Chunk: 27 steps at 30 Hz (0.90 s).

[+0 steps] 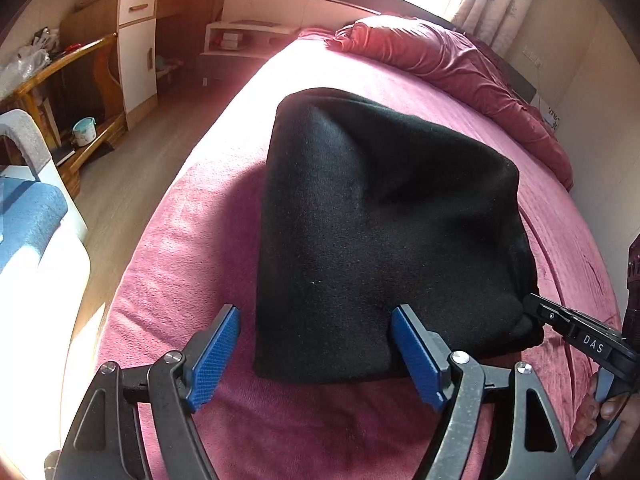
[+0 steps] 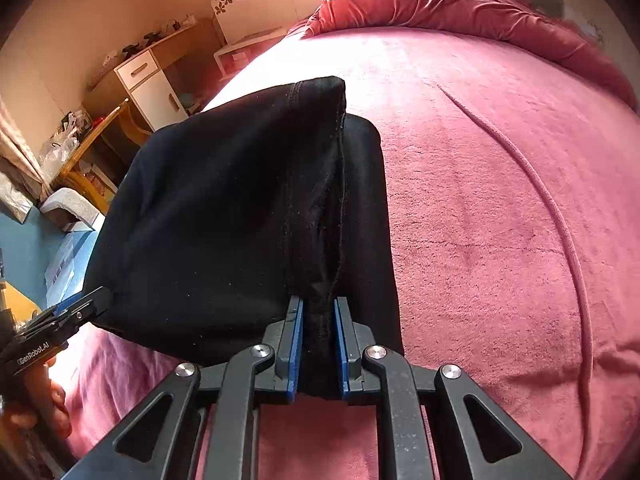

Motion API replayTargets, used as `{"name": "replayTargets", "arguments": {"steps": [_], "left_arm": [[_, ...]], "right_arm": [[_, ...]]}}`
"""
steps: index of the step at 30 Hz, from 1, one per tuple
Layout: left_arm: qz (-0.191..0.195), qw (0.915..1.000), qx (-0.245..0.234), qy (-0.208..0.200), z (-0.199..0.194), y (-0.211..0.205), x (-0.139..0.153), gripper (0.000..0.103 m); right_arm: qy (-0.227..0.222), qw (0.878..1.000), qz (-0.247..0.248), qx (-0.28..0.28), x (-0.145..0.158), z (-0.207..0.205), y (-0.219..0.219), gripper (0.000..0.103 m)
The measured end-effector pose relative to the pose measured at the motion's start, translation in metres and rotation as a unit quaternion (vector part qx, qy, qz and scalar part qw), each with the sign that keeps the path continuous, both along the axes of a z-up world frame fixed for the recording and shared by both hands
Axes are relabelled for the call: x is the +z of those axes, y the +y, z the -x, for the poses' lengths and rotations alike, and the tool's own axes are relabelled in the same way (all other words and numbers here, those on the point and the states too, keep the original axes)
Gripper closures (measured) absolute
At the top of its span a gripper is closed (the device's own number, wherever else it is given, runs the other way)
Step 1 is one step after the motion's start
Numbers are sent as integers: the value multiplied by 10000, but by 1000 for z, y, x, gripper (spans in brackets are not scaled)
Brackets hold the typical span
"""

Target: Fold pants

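Black pants lie folded into a thick stack on the pink bed. My left gripper is open, its blue pads either side of the stack's near left corner, just above the cloth. My right gripper is shut on the near right edge of the pants, pinching a seamed fold and lifting it slightly. The right gripper also shows at the right edge of the left wrist view. The left gripper shows at the left of the right wrist view.
A red rumpled duvet lies along the far side of the bed. A pink cord runs across the bedspread to the right. Wooden furniture and a white cabinet stand left across the floor.
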State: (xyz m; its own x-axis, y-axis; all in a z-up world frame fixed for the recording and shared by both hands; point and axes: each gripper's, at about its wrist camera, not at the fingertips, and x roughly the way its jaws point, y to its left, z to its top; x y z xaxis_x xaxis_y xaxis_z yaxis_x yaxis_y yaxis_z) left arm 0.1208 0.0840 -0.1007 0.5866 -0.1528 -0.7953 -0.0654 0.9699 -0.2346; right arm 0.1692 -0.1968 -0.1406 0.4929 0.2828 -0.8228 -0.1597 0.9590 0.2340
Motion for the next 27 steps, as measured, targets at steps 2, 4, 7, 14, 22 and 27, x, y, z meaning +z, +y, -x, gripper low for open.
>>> {"name": "replayTargets", "arguments": {"steps": [2, 4, 7, 14, 22, 27], "left_arm": [[-108, 9999, -8, -100, 6, -1, 7, 23], [-182, 9996, -32, -209, 13, -3, 14, 23], [-273, 9989, -56, -369, 22, -5, 24, 23], [-349, 9968, -96, -706, 48, -14, 44, 23], [-405, 9946, -131, -946, 74, -28, 62, 23], [-500, 9933, -66, -1044, 88, -30, 68, 23]], "right_arm": [[-46, 10000, -43, -58, 3, 3, -1, 84], [-84, 9999, -27, -78, 6, 8, 0, 78], [-187, 9998, 41, -109, 11, 18, 2, 64], [-609, 9970, 292, -388, 29, 45, 0, 42], [-863, 9941, 476, -463, 45, 72, 9, 31], [-986, 9920, 567, -553, 51, 90, 19, 25]]}}
